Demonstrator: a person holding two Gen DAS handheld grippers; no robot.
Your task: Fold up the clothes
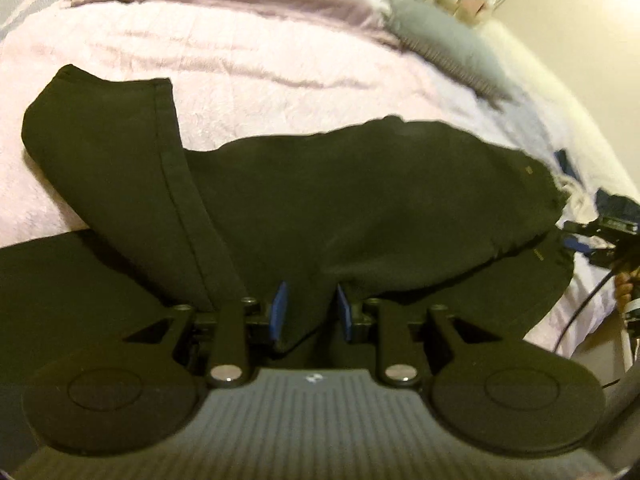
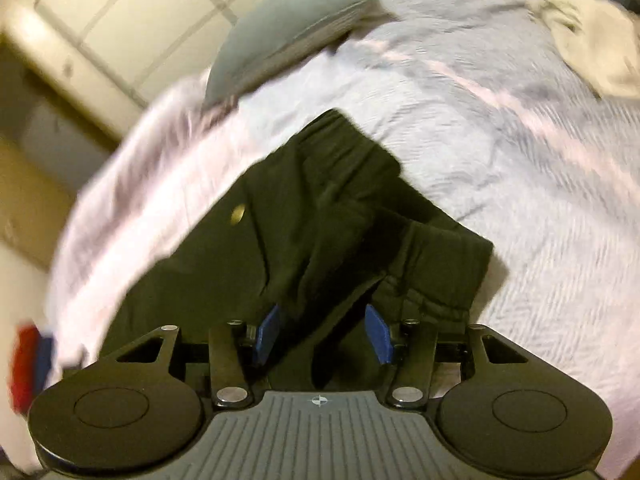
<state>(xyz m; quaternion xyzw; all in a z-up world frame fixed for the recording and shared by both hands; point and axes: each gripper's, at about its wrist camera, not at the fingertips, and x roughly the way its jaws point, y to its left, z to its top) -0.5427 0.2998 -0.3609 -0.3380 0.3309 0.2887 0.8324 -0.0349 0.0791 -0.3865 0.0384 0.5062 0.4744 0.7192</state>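
Black trousers (image 1: 340, 208) lie on a bed with a pale pink-lilac cover (image 1: 240, 80). In the left wrist view one leg end (image 1: 108, 152) is folded back toward the far left. My left gripper (image 1: 310, 312) has black cloth bunched between its blue pads (image 1: 280, 312), which stand a little apart. In the right wrist view the trousers' waistband end (image 2: 432, 264) and a round button (image 2: 239, 213) show. My right gripper (image 2: 322, 332) also has a fold of the black cloth between its blue pads (image 2: 378, 334). The right gripper's jaws are wider apart than the left's.
A grey-blue pillow (image 1: 448, 44) lies at the bed's far side, also in the right wrist view (image 2: 296, 20). A cream cloth (image 2: 592, 40) lies at the far right. The other gripper and its cable (image 1: 608, 240) show at the right. A tiled wall (image 2: 120, 20) stands behind.
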